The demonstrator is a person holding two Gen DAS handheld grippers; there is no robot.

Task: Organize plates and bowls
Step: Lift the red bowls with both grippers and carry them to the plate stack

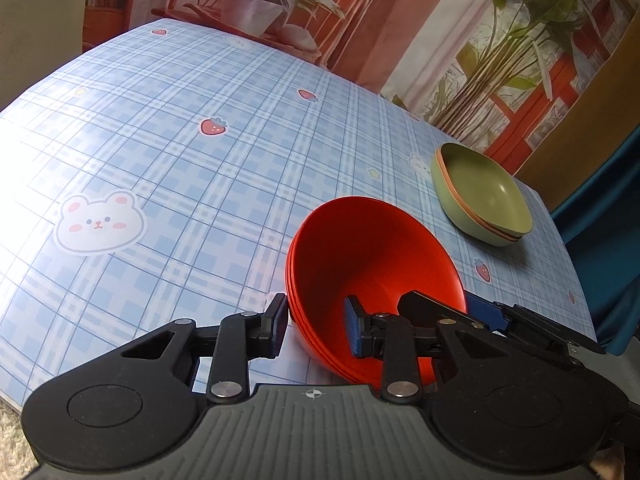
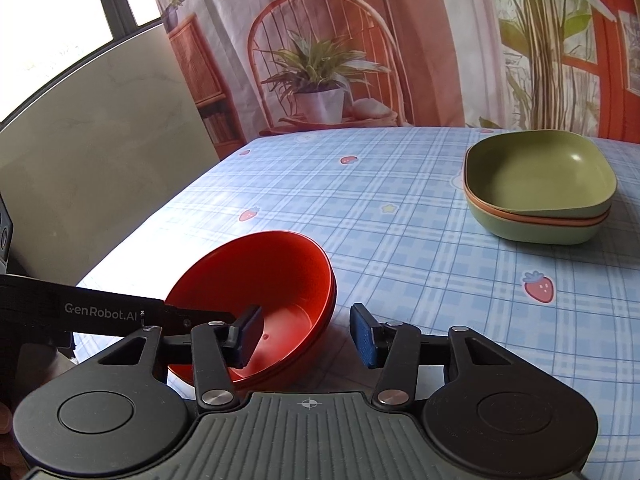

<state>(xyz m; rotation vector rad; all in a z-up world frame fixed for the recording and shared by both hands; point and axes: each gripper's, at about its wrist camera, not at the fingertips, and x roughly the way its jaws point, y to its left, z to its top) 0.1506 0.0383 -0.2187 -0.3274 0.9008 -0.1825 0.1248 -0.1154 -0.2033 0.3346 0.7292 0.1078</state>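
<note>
While the left gripper (image 1: pixel 316 322) clasps the near wall of the glossy stack of red bowls (image 1: pixel 372 276), the right gripper (image 2: pixel 306 334) straddles the opposite rim, pads not pressing – both on a plaid tablecloth (image 2: pixel 400 208) (rounded-square matte green plates (image 2: pixel 536 184) stacked farther back).

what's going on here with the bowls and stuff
A person is tidying dishes with a handheld tool in each hand. Both tools straddle the rim of the stacked red bowls, one finger inside and one outside: the left tool on one side, the right tool on the other. The stacked green plates sit apart on the checked tablecloth.
</note>
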